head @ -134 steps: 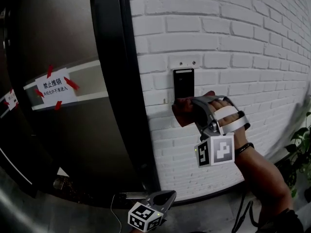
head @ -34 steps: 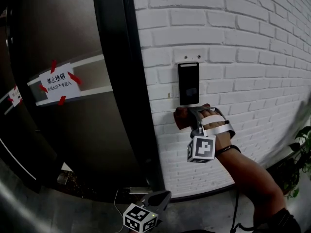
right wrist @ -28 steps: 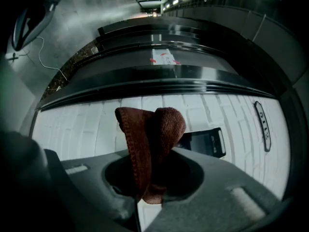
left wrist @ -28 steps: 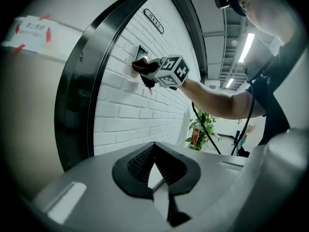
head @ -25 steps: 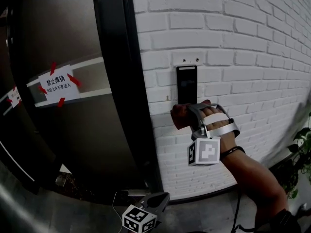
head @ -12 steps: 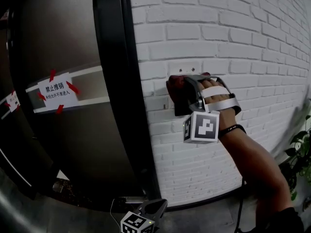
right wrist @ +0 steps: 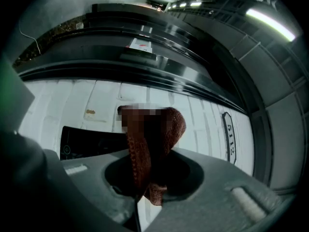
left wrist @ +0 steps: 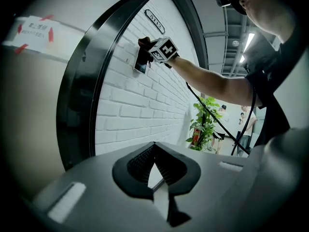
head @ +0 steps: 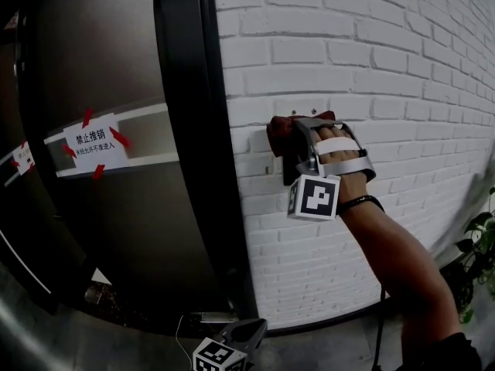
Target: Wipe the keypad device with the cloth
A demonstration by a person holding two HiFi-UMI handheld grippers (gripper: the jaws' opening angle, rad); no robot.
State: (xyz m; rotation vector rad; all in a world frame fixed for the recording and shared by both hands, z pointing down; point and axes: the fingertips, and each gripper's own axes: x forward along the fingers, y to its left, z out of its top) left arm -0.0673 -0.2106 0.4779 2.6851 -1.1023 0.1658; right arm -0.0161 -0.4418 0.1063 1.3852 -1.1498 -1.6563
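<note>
Risen from below, right tongs [head: 300, 136] press cloth [head: 278, 128] (dark red) onto keypad device [right wrist: 87, 141].

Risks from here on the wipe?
1. The cloth is bunched in the right hand-held gripper, with only a short end past its tips. The hard tips could scrape the keypad device.
2. In the head view the cloth sits at the device's upper end, so the lower face may go unwiped.
</note>
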